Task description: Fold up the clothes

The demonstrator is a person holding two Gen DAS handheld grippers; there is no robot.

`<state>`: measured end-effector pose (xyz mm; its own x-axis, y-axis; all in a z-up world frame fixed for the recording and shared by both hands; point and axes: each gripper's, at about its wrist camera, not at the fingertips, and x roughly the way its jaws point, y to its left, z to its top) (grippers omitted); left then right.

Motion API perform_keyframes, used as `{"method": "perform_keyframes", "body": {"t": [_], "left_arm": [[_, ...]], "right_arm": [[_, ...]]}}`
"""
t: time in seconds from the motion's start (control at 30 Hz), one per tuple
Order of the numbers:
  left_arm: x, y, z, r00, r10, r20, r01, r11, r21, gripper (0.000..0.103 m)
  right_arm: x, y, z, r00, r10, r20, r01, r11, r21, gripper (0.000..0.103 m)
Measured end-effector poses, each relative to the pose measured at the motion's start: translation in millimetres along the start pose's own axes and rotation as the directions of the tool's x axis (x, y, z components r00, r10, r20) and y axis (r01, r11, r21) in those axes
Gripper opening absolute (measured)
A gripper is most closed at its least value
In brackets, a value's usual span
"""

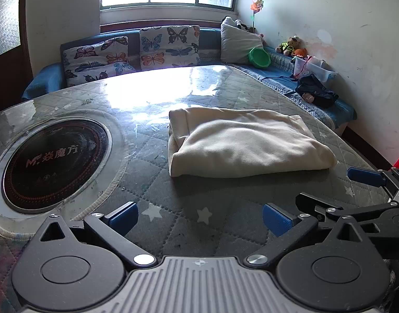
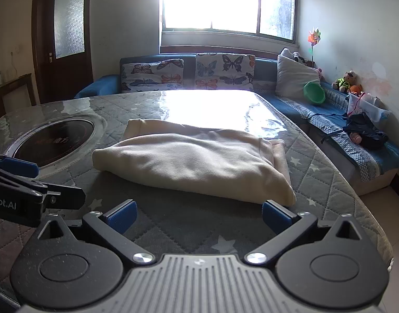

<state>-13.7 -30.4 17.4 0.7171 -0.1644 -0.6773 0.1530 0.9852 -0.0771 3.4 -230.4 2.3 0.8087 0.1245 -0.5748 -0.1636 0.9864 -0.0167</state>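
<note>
A cream garment [image 1: 241, 144] lies folded into a thick rectangle on the quilted grey table cover [image 1: 173, 224]. In the left wrist view my left gripper [image 1: 199, 216] is open, its blue pads wide apart, short of the garment's near edge and holding nothing. The right gripper shows at that view's right edge, one blue fingertip [image 1: 365, 176] near the garment's right corner. In the right wrist view the folded garment [image 2: 194, 159] lies just ahead of my right gripper [image 2: 198, 215], which is open and empty. The left gripper's blue fingertip [image 2: 18, 167] shows at the left edge.
A round black induction cooktop [image 1: 56, 164] is set into the table left of the garment. A blue sofa [image 2: 330, 120] with butterfly cushions wraps the far and right sides, bearing a green bowl [image 2: 314, 92], dark clothing [image 2: 366, 133] and plush toys. A door [image 2: 63, 39] stands far left.
</note>
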Motion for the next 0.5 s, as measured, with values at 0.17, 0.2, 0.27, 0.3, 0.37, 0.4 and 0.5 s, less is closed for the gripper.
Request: {"method": "perform_keyframes", "body": {"t": [0.17, 0.2, 0.27, 0.3, 0.37, 0.4, 0.5], "left_arm": [[-2.3, -1.1, -1.4, 1.000, 0.007, 0.001, -0.007, 1.000, 0.004, 0.103], [-2.7, -1.3, -1.6, 1.000, 0.009, 0.002, -0.009, 1.000, 0.005, 0.103], [-3.1, -1.6, -2.3, 1.000, 0.011, 0.001, -0.011, 1.000, 0.005, 0.103], [-3.1, -1.7, -2.8, 1.000, 0.012, 0.000, -0.012, 1.000, 0.004, 0.103], [-2.7, -1.8, -4.2, 1.000, 0.014, -0.004, -0.014, 1.000, 0.003, 0.103], [-2.4, -1.9, -5.0, 1.000, 0.015, -0.007, -0.015, 1.000, 0.002, 0.103], [-1.7, -2.0, -7.7, 1.000, 0.018, -0.015, -0.018, 1.000, 0.000, 0.103]], "right_arm": [[-1.7, 1.2, -1.5, 1.000, -0.003, 0.001, 0.003, 1.000, 0.002, 0.103], [-2.2, 1.1, -1.7, 1.000, -0.002, 0.001, 0.002, 1.000, 0.002, 0.103], [-3.2, 1.4, -2.3, 1.000, -0.004, 0.002, 0.004, 1.000, 0.002, 0.103], [-3.4, 1.7, -2.9, 1.000, -0.006, 0.001, 0.006, 1.000, 0.002, 0.103], [-3.7, 1.7, -4.3, 1.000, -0.008, -0.001, 0.008, 1.000, 0.005, 0.103], [-3.9, 1.6, -4.9, 1.000, -0.009, -0.002, 0.009, 1.000, 0.006, 0.103], [-4.3, 1.3, -6.3, 1.000, -0.013, -0.006, 0.013, 1.000, 0.010, 0.103]]}}
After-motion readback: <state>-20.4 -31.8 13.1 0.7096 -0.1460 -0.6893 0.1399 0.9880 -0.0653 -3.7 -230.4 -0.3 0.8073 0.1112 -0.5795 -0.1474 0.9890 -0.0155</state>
